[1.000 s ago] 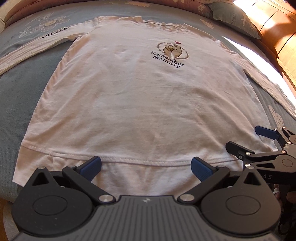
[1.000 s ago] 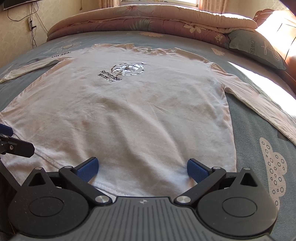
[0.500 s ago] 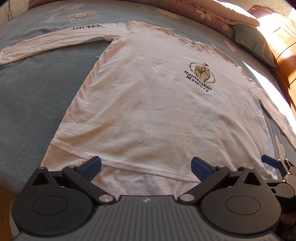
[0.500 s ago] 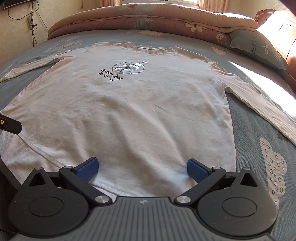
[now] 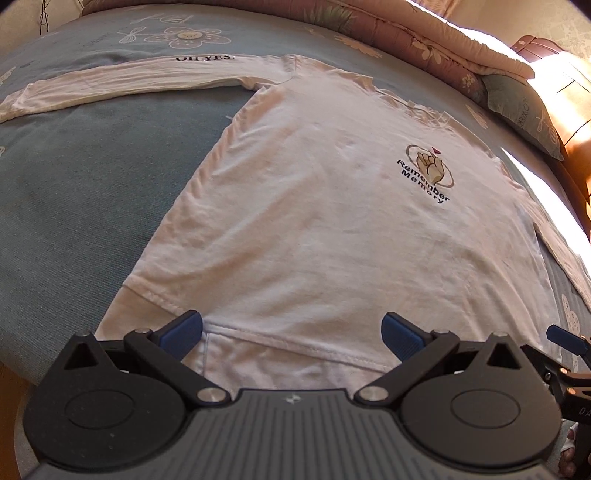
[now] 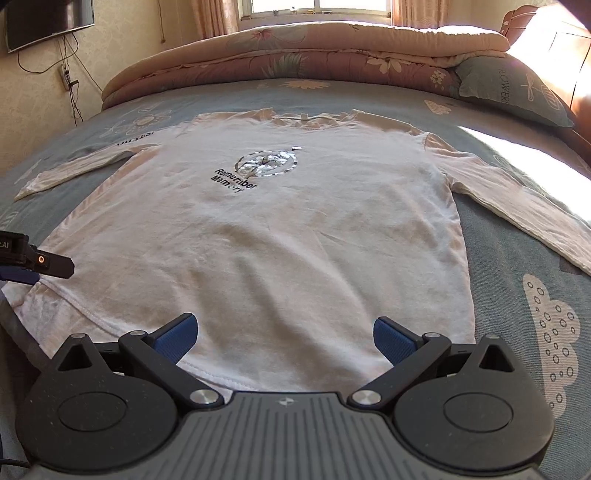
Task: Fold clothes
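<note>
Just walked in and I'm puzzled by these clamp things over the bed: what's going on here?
A person is about to fold a white long-sleeved shirt that lies flat on the bed, front up and both sleeves stretched out. They hold a two-finger gripper in each hand. The left gripper and right gripper are both open, poised over the shirt's bottom hem and gripping nothing. No fold has been made yet.

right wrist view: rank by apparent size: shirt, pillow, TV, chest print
1. shirt
2. pillow
3. TV, cut off by the frame edge
4. print

TV versus print is close; the TV is farther away, so that order is unsure.
</note>
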